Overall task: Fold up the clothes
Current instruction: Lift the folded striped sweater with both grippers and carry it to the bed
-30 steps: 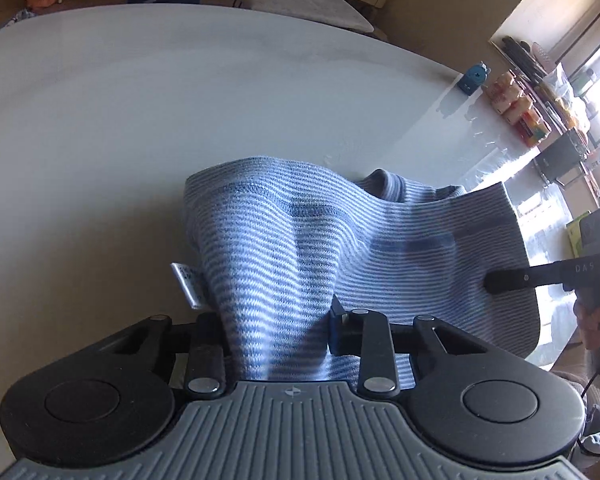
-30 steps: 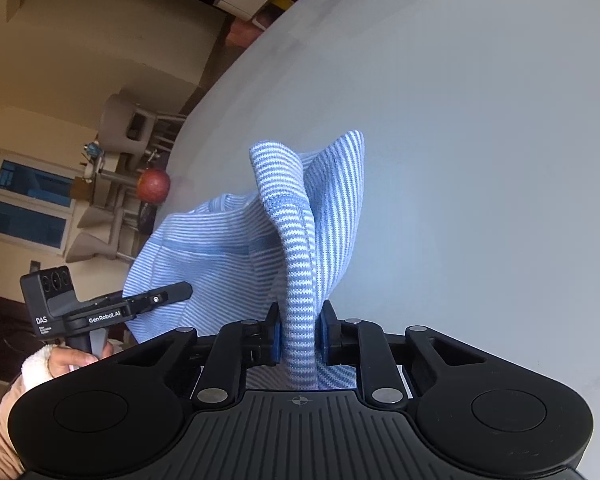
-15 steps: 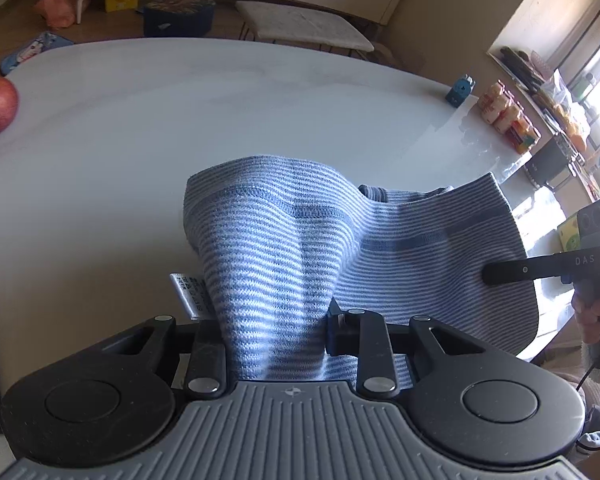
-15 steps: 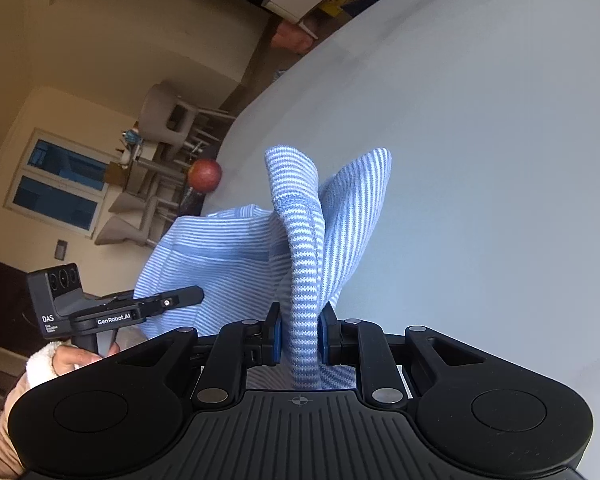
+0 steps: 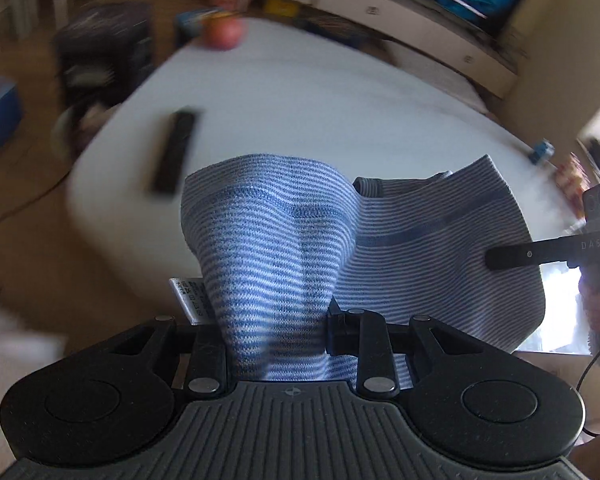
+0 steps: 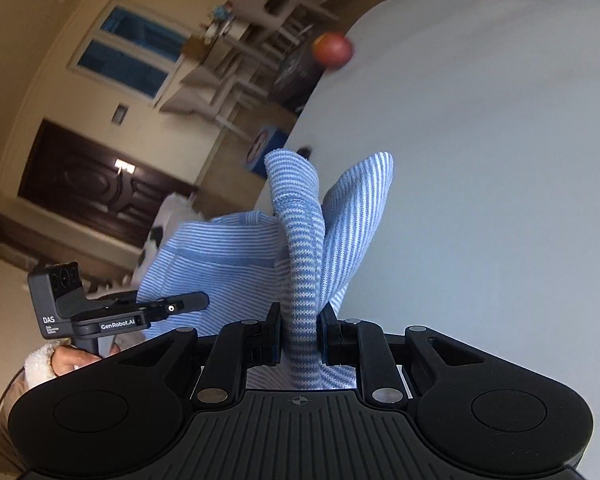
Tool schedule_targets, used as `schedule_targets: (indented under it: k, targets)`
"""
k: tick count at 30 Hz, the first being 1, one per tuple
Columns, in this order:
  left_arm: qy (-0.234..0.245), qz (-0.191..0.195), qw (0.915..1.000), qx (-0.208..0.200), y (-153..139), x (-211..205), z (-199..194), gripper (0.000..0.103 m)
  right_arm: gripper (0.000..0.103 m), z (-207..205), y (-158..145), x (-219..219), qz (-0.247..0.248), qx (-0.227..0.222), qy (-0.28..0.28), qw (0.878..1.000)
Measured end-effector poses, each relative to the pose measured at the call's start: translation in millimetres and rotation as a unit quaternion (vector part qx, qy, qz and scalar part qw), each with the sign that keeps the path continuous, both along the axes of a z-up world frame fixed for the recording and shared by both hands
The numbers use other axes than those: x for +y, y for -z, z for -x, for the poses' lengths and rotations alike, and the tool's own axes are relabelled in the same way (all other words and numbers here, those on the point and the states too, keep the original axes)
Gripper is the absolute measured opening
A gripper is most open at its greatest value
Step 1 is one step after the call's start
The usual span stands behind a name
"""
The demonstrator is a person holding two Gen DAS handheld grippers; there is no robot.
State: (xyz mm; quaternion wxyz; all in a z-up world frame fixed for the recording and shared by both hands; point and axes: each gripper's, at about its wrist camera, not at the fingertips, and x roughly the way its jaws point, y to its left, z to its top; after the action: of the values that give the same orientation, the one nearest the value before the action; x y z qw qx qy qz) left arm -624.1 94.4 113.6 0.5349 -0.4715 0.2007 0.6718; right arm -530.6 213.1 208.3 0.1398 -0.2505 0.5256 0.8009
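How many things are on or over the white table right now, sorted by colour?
Blue: 2, the blue-striped knit garment and the small blue object at the table's edge
Red: 1, the round red apple
Black: 1, the slim black remote
Total: 4

Blue-and-white striped knit garment, bunched, lifted above white table

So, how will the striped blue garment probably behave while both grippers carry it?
The striped garment is probably floppy: it bunches and drapes between the left gripper and the right gripper. It seems light, sagging only gently. The ribbed knit likely resists slipping, though the hanging part may swing.
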Motion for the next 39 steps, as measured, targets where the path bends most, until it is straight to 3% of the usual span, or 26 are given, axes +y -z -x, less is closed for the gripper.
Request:
schedule_targets:
  k: [3,8,12,17,22,27,32,35,39]
  targets:
    - [-0.071,0.010,0.9974,-0.001,3.8,-83.2,18.6,0.025,0.018,67.1,2.6,-25.4,0.003,-0.004,-0.082,0.997]
    - [-0.182,0.022,0.9830,0.015,-4.0,-208.9,44.4,0.025,0.018,184.3,1.7,-86.2,0.006,0.018,-0.199,0.980]
    - [-0.254,0.018,0.9663,0.035,-6.7,-298.5,57.5,0.025,0.018,263.8,5.9,-141.0,0.022,0.043,-0.263,0.963]
    - [-0.327,0.023,0.9443,0.030,19.2,-376.5,78.2,0.025,0.018,342.8,29.8,-204.4,0.042,0.043,-0.319,0.946]
    - [-0.349,0.017,0.9369,-0.006,67.9,-414.8,95.7,0.026,0.018,369.8,55.2,-243.7,0.038,0.002,-0.344,0.938]
    - [-0.367,0.011,0.9290,-0.046,114.5,-429.7,105.4,0.029,0.019,369.9,86.8,-245.5,0.040,-0.047,-0.338,0.939]
    - [-0.380,0.018,0.9228,-0.062,138.8,-436.1,114.0,0.047,0.019,365.7,113.2,-241.7,0.042,-0.075,-0.326,0.941]
    - [-0.378,0.023,0.9238,-0.058,149.1,-438.4,117.9,0.058,0.021,364.8,123.5,-240.9,0.041,-0.088,-0.321,0.942]
    - [-0.377,0.026,0.9242,-0.055,148.5,-442.1,120.0,0.065,0.034,361.6,133.8,-240.1,0.044,-0.094,-0.317,0.943]
